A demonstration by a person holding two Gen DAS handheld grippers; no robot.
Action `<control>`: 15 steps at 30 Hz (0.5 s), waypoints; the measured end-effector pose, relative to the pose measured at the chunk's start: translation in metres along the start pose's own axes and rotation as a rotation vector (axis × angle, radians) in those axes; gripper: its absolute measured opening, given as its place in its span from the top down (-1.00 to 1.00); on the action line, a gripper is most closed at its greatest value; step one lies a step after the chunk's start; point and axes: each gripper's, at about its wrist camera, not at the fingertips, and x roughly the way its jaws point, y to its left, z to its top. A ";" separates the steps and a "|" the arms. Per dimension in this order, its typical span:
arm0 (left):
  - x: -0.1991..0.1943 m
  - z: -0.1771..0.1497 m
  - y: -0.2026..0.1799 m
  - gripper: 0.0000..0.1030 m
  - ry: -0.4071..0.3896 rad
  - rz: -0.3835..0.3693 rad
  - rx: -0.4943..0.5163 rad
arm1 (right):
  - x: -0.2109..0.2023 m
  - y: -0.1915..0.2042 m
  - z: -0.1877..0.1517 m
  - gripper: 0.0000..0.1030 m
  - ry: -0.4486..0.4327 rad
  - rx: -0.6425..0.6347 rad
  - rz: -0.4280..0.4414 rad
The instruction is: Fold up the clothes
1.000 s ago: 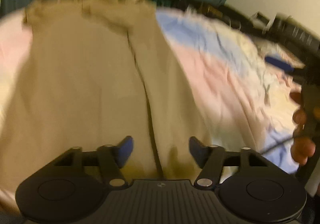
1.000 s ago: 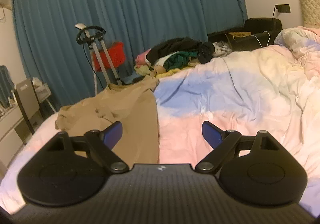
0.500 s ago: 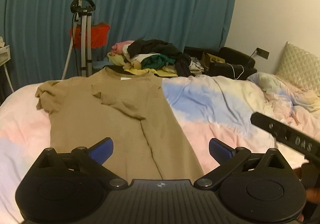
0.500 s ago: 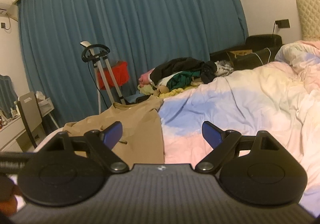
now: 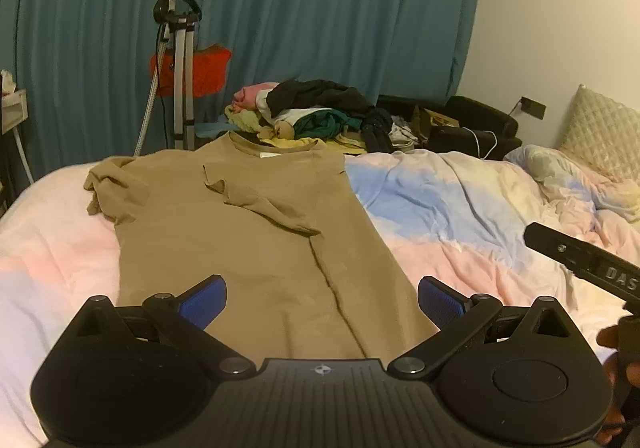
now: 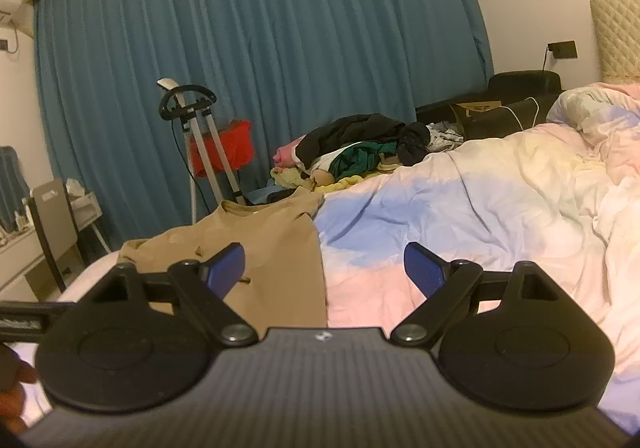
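Shirt (image 5: 240, 232) lies flat on the bed (image 5: 460, 208), right side already folded inward; soft, limp cotton, best pinched at the left sleeve and hem. Left tool (image 5: 322, 298) and right tool (image 6: 324, 268) both hover with fingers apart, empty.

Left tool (image 5: 322, 298) agape; right tool (image 6: 324, 266) agape

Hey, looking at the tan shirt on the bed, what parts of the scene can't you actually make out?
- Tan shirt hem: left wrist view, hidden behind the left gripper.
- Shirt's left sleeve: right wrist view, mostly blocked by the right gripper.
- Clothes pile: both views, too tangled to tell garments apart.
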 end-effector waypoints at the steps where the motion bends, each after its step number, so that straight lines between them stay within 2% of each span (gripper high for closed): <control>1: -0.002 0.000 0.003 -0.99 -0.003 0.004 0.011 | 0.001 0.003 -0.002 -0.70 0.000 -0.012 -0.004; 5: -0.015 0.005 0.016 -0.99 -0.024 0.023 -0.001 | 0.010 0.013 -0.012 -0.70 0.033 -0.038 0.005; 10: -0.031 0.013 0.042 -0.99 -0.056 0.031 -0.056 | 0.048 0.034 -0.023 -0.70 0.157 -0.060 0.003; 15: -0.035 0.012 0.068 -0.99 -0.068 0.106 -0.070 | 0.115 0.079 -0.033 -0.70 0.268 -0.135 0.107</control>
